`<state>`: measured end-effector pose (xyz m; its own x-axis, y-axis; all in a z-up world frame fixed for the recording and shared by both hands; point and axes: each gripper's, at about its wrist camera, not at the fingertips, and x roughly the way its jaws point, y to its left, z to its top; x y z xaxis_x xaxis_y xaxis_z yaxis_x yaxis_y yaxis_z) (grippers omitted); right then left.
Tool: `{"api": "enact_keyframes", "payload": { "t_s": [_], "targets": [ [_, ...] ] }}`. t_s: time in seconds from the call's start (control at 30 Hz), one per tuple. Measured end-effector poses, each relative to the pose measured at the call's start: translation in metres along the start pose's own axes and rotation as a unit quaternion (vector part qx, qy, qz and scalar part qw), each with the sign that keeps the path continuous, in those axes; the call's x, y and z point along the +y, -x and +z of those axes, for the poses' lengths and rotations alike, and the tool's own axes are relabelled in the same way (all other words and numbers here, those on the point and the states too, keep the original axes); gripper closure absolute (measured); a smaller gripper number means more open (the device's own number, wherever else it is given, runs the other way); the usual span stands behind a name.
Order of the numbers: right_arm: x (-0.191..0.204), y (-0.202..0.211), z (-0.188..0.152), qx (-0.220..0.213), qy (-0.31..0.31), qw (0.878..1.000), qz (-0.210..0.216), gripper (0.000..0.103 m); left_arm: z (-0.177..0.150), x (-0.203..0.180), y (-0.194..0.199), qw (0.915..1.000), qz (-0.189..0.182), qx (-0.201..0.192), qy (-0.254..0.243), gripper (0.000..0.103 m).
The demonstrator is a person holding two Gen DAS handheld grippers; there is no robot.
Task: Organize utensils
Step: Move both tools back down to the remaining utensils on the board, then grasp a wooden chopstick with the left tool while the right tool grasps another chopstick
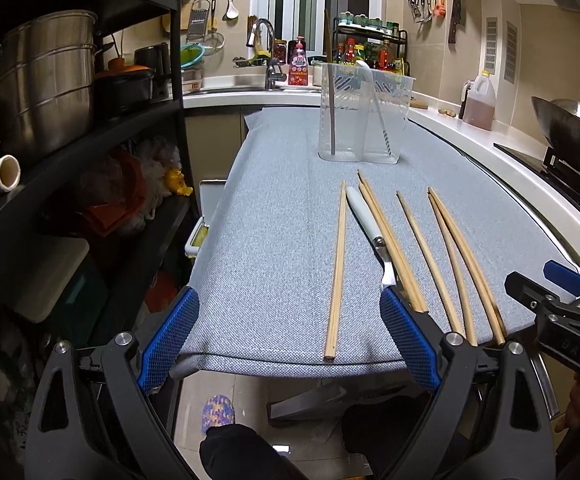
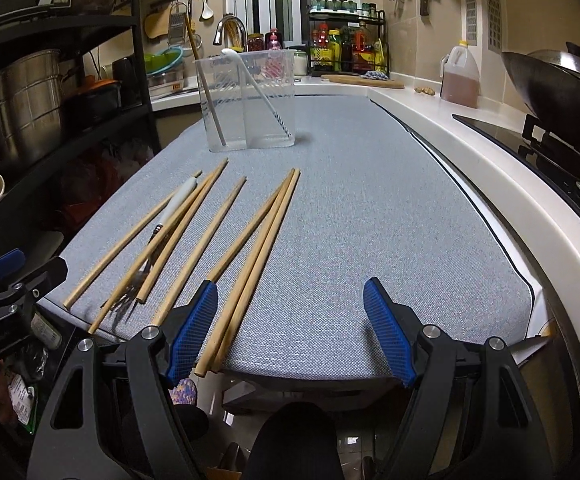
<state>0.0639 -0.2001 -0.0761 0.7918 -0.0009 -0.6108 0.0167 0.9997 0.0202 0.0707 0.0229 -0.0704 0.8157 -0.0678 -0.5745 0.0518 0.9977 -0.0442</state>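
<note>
Loose chopsticks (image 2: pixel 245 248) and a fork (image 2: pixel 157 236) lie lower left on the desk (image 2: pixel 370 220); the clear holder (image 2: pixel 249 100) stands upper centre. Both grippers' jaws gape, empty. Risk: the right gripper (image 2: pixel 290 320) may pinch paired sticks, rolling one off the near edge.

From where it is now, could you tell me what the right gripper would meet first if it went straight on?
Probably the grey cloth: the right gripper points down at a bare patch, chopsticks by its left finger. Depth is unclear.
</note>
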Motion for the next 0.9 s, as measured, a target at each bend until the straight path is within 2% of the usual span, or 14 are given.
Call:
{"api": "enact_keyframes", "payload": {
  "t_s": [0.57,0.9],
  "targets": [
    [0.000,-0.022,-0.001,0.036,-0.003,0.999,-0.023,0.028,-0.005,0.001,-0.005,1.0000,0.000,0.004,0.005,0.014],
    [-0.004,-0.027,0.000,0.037,0.006,0.999,-0.038,0.028,-0.005,0.001,-0.006,1.0000,-0.002,0.008,0.002,0.014]
  ]
}}
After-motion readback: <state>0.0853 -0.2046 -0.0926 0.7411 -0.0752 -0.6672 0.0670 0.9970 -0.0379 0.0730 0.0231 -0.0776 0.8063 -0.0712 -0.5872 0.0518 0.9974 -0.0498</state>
